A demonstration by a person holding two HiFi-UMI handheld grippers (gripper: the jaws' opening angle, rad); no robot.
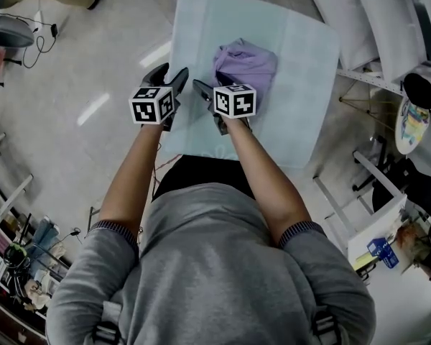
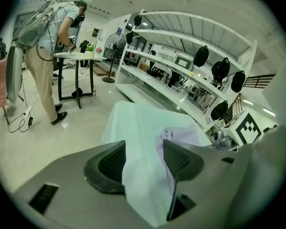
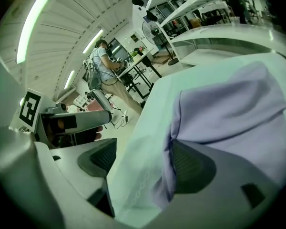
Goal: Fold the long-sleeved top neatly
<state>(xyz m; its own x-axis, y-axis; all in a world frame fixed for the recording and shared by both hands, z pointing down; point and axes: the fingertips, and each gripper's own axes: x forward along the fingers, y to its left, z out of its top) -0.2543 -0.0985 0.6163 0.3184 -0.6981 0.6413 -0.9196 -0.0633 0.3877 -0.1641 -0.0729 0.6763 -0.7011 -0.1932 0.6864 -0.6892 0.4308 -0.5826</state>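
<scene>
Lilac top [image 1: 246, 65] sits bunched mid-desk [image 1: 305, 106], both jaws released.
Left gripper [image 2: 144, 161] and right gripper [image 3: 143, 162] are empty at its near edge. Loose heap or rough fold: grip only hem, not desk cover.

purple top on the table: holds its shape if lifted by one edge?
Probably not: the purple top lies bunched in soft creases, so it likely droops and unfolds. Thin-looking fabric suggests it is light. Pushed, it would likely wrinkle, not slide.
</scene>
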